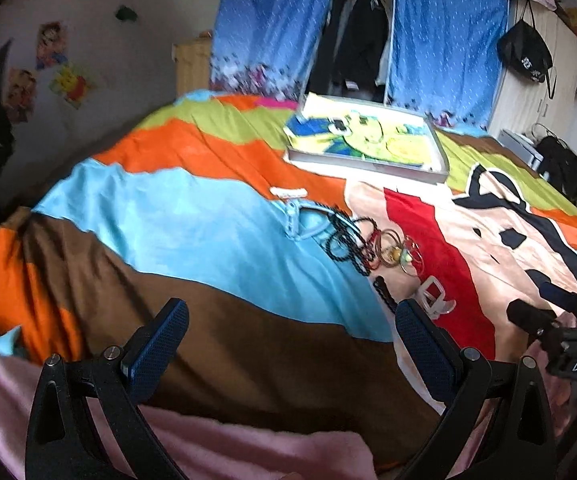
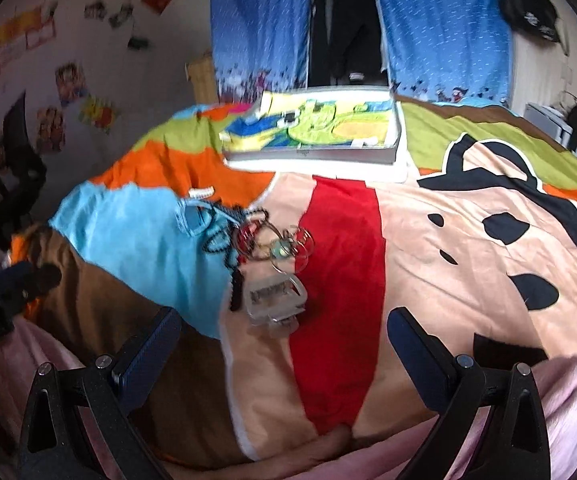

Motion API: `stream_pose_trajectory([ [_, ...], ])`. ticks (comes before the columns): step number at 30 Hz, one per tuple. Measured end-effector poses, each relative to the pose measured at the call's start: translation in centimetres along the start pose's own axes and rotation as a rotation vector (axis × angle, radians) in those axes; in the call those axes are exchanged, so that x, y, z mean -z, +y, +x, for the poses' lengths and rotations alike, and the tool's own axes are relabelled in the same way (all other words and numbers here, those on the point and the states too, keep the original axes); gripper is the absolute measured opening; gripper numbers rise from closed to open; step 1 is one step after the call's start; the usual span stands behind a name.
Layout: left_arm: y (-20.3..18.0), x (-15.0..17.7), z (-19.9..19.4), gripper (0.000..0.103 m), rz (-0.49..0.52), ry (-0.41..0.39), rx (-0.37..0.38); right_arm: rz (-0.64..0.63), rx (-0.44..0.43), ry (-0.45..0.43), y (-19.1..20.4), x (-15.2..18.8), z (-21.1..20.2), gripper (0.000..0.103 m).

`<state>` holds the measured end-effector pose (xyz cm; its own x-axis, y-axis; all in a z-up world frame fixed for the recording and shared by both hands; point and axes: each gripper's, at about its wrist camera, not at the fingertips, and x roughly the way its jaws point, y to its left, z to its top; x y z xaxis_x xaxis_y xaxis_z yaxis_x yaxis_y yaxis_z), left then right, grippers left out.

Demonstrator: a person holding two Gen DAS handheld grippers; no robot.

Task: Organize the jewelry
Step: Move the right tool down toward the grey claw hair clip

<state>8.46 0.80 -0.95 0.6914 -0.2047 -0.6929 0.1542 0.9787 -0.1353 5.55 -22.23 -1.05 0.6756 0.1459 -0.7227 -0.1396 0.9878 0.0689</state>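
Both our grippers, left and right, hover with fingers spread wide, holding nothing, above the striped bedspread. At its far end we see a shallow tray. Between lies the jewelry: a tangle of bracelets, probably beaded, then a clear hair clip nearest us.

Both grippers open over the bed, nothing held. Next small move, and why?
Probably ease the right gripper forward to the clear hair clip: it lies nearest, apart from the tangled bracelets, and the tray beyond waits. Left gripper is open too.
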Motion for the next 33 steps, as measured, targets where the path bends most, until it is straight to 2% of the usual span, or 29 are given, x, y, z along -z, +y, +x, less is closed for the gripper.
stream_pose_trajectory([
  [5,0.1,-1.3,4.0,0.101,-0.009,0.123,0.060,-0.061,0.013,0.125,-1.1,-0.7,2.9,0.103],
  [10,0.4,-2.1,6.9,0.101,-0.008,0.191,0.056,-0.047,-0.036,0.213,-2.1,-0.8,5.5,0.103],
  [17,1.4,-2.6,9.3,0.101,-0.038,0.241,0.092,-0.024,-0.101,0.340,-2.3,-1.0,8.7,0.103],
  [21,1.7,-2.2,9.9,0.100,-0.052,0.275,0.110,0.000,-0.131,0.407,-2.4,-1.2,10.9,0.095],
  [26,1.4,-2.3,10.4,0.100,-0.063,0.281,0.132,-0.003,-0.133,0.436,-2.1,-1.4,13.0,0.089],
  [28,1.4,-2.2,10.8,0.100,-0.069,0.288,0.146,-0.020,-0.120,0.447,-1.9,-1.4,13.8,0.082],
  [33,0.5,-2.6,11.7,0.094,-0.078,0.290,0.200,-0.024,-0.126,0.468,-2.2,-1.4,14.5,0.079],
])
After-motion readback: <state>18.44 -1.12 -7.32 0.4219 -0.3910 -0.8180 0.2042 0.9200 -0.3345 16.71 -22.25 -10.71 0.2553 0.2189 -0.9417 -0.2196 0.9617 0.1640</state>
